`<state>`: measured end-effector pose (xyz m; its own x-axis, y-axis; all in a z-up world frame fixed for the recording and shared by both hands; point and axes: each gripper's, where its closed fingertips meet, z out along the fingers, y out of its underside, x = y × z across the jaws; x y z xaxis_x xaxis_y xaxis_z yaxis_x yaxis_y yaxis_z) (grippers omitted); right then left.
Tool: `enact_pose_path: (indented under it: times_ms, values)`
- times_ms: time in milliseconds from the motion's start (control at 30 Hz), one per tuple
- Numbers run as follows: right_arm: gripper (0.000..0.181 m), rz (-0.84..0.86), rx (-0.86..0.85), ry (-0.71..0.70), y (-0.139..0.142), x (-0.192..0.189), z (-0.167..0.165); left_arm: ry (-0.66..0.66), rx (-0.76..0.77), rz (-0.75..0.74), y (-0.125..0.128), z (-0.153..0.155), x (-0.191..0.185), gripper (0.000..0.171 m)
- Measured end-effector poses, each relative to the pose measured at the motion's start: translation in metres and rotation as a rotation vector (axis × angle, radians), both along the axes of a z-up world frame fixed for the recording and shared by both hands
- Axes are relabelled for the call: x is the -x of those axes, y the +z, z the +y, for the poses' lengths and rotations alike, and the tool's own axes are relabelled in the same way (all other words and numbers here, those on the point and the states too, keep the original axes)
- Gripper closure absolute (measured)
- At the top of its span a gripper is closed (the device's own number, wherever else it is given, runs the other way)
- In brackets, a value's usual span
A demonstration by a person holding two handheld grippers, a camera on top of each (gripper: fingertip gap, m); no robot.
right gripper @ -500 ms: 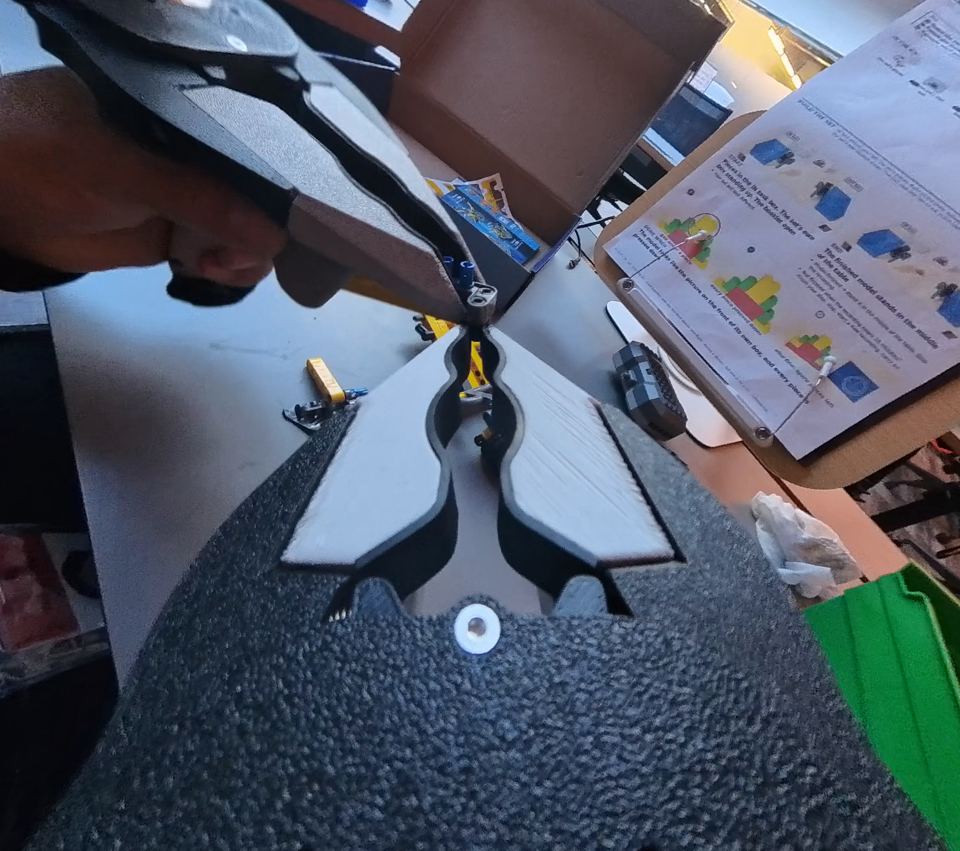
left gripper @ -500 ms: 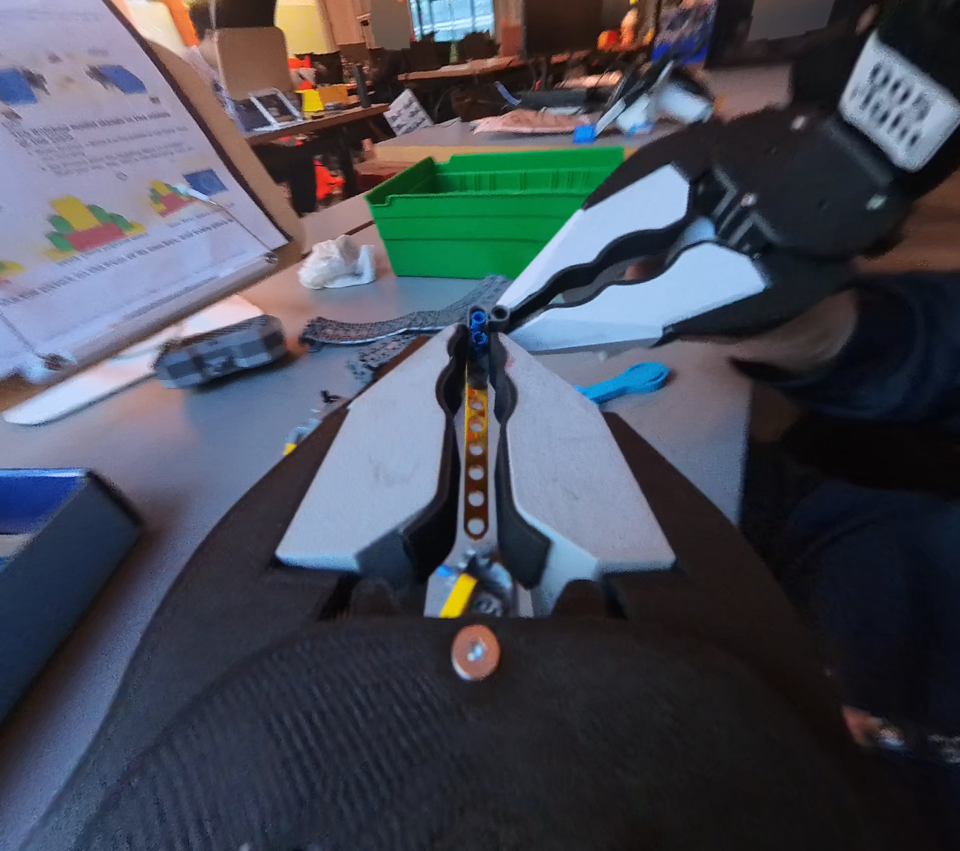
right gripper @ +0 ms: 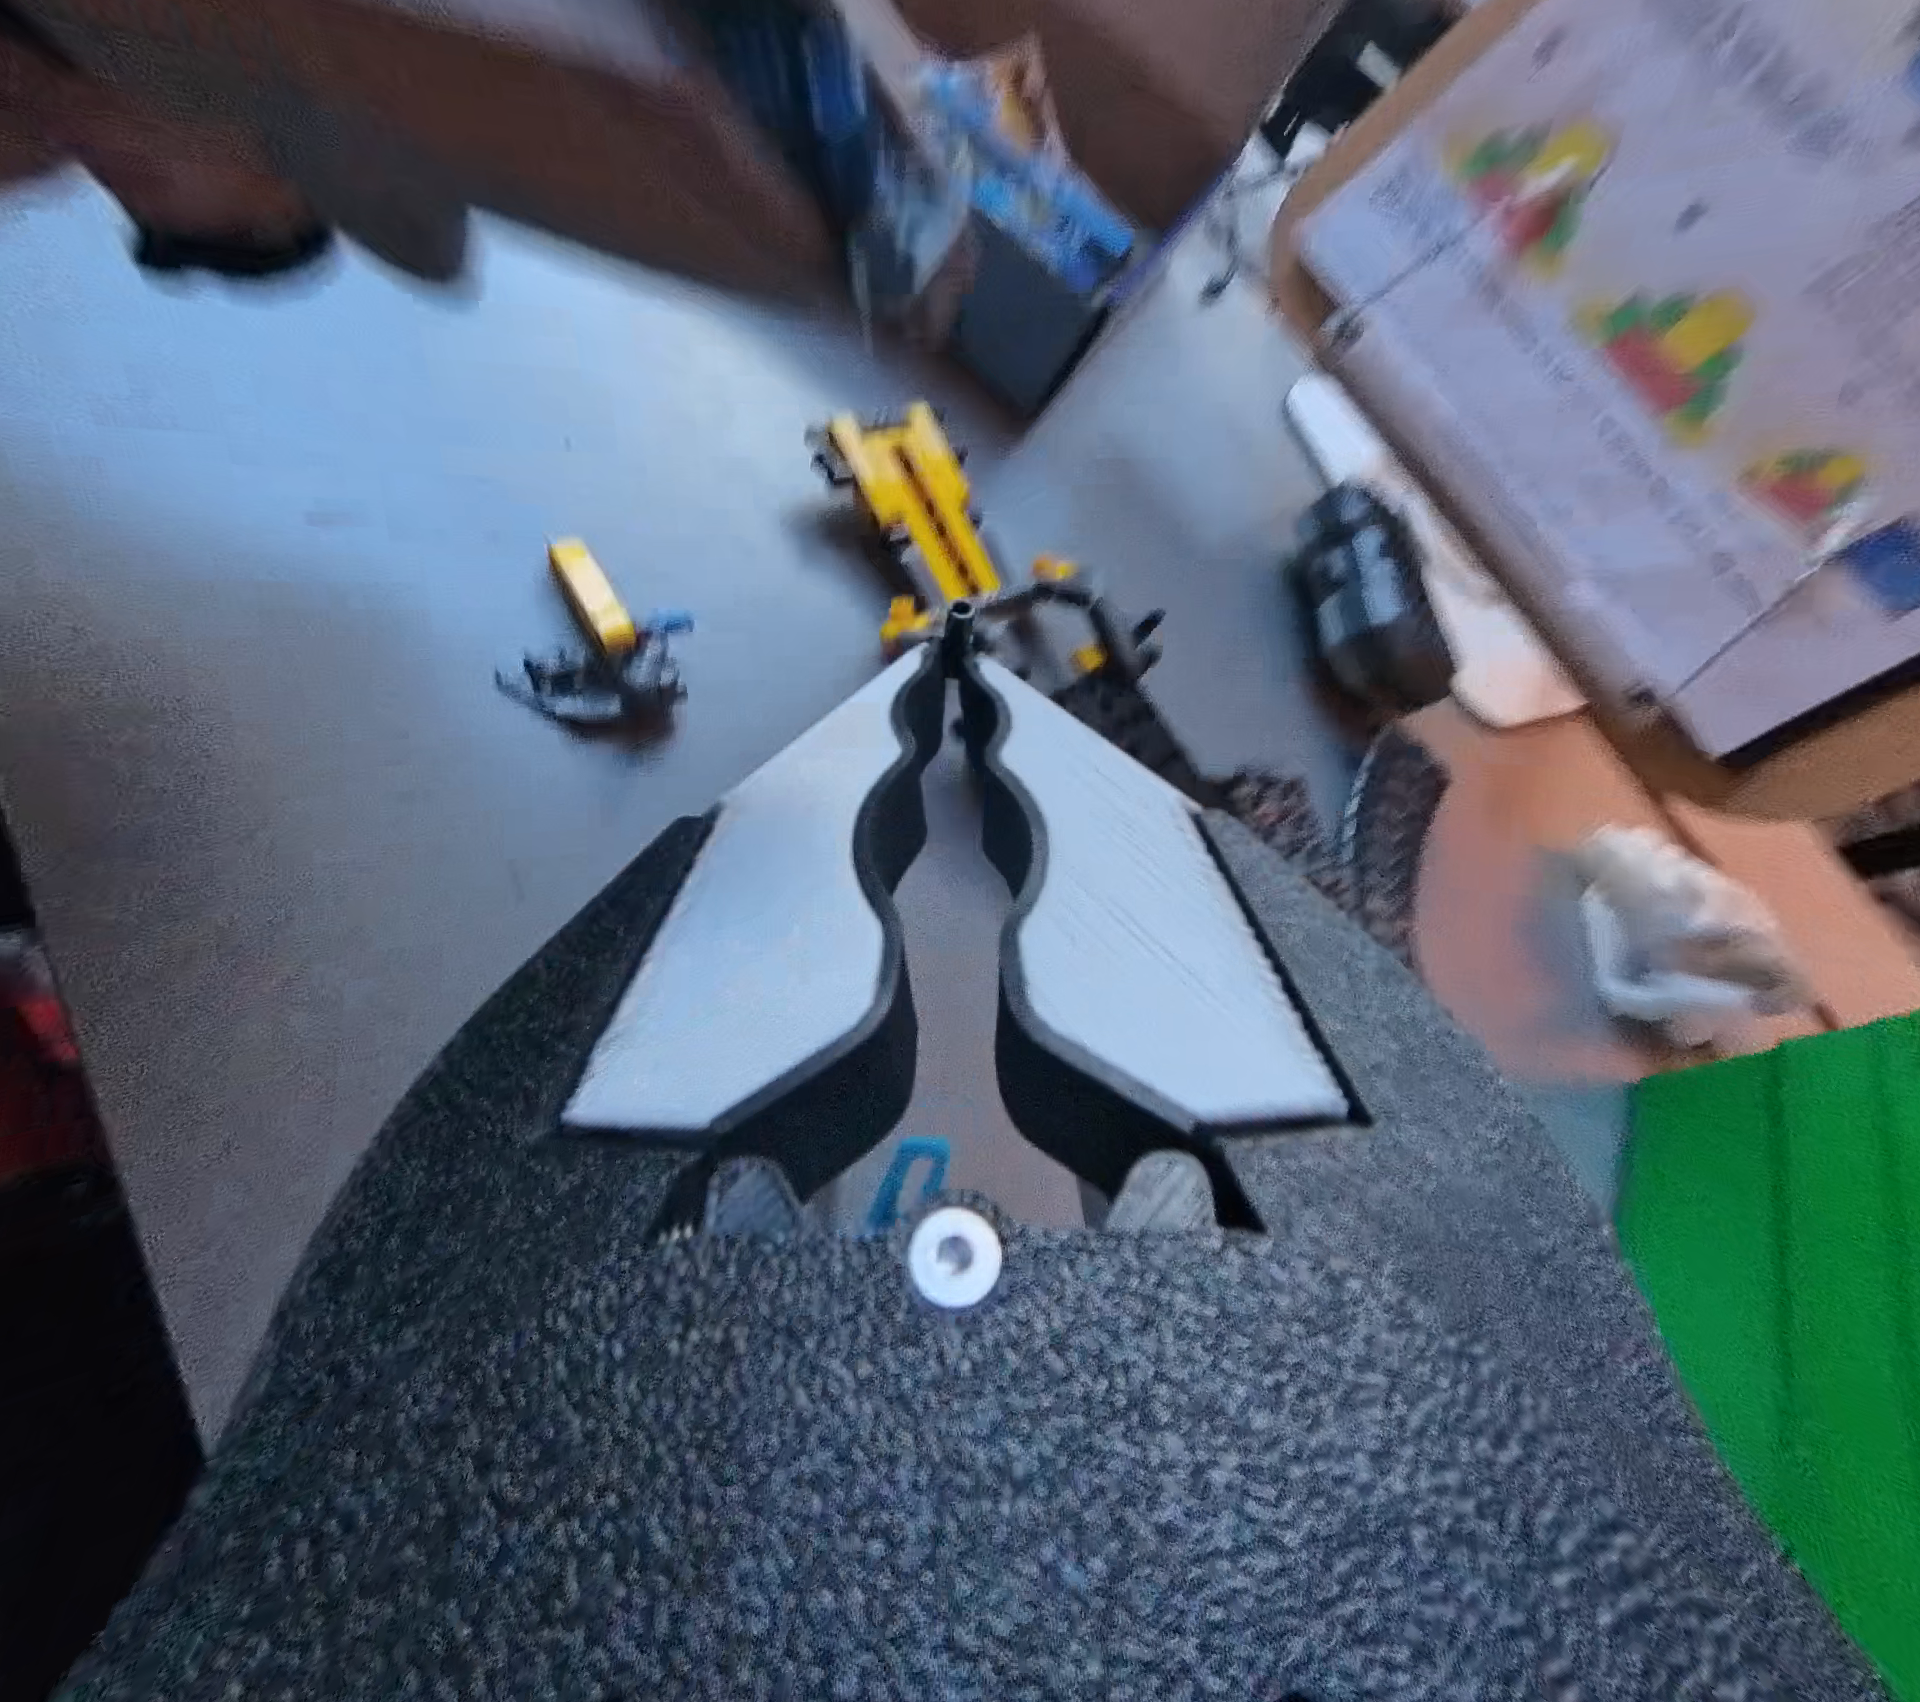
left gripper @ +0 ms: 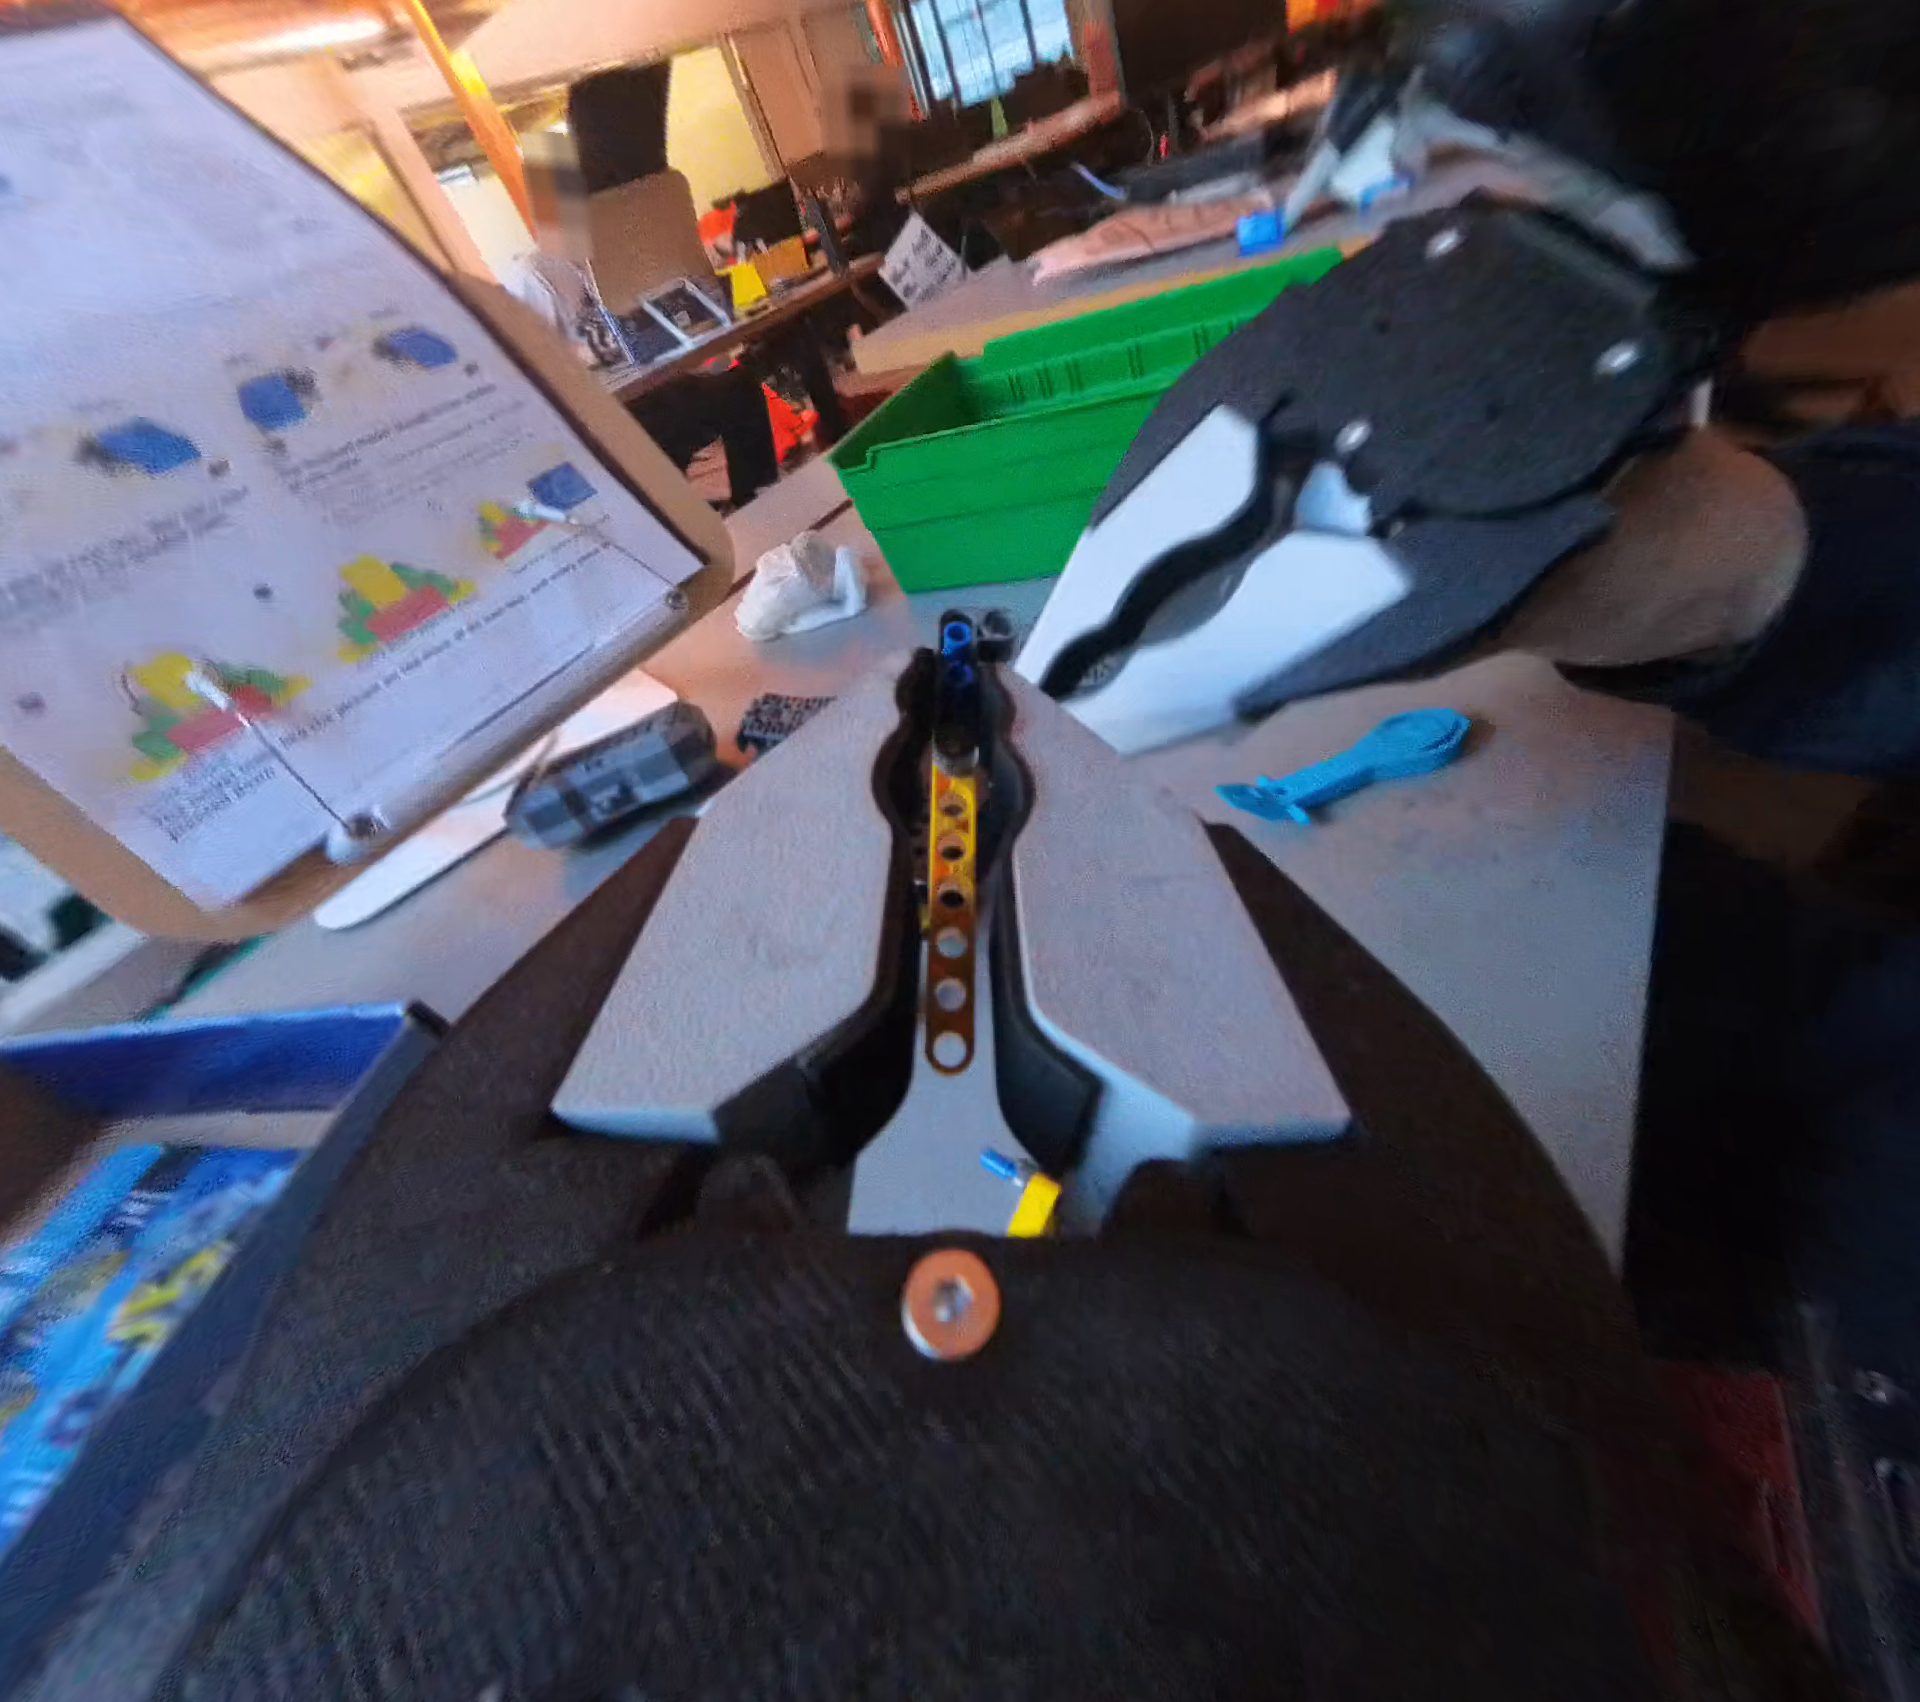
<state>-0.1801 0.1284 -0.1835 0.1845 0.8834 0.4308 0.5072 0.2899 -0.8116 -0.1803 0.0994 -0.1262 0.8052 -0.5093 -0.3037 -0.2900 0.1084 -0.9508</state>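
Your left tongs (left gripper: 961,676) clamp yellow holed plastic beam (left gripper: 952,873) lengthwise, blue pin (left gripper: 958,644) forward | your right tongs (right gripper: 951,655) pinch small black peg (right gripper: 958,622), just beside pin

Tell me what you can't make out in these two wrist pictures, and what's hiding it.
- Left wrist view: the far end of the yellow holed beam is hidden between the left gripper fingers.
- Right wrist view: motion blur smears the small dark piece at the right gripper tips; its shape is unclear.
- Right wrist view: the yellow assembly on the table is blurred and partly hidden behind the fingertips.
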Motion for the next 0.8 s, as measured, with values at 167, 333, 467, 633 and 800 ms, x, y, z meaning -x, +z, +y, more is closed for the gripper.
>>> enact_pose_path:
  times_ms: [167, 333, 467, 633, 800]
  values:
    - [0.181, 0.071, 0.019, -0.027, 0.015, -0.010, 0.013, -0.026, -0.007, -0.086, 0.002, 0.004, 0.010, 0.166]
    - [0.181, 0.129, 0.063, -0.003, 0.026, -0.012, 0.014, -0.036, 0.011, -0.085, 0.001, 0.004, 0.010, 0.166]
    - [0.181, -0.003, 0.101, 0.020, 0.009, -0.023, 0.023, -0.075, 0.080, -0.076, -0.013, 0.007, 0.007, 0.166]
    - [0.181, -0.178, 0.345, 0.086, -0.034, -0.041, 0.022, -0.133, 0.207, 0.030, -0.051, 0.011, -0.003, 0.166]
    - [0.180, -0.279, 0.412, 0.092, -0.066, -0.049, 0.023, -0.166, 0.328, -0.028, -0.069, 0.013, -0.009, 0.166]
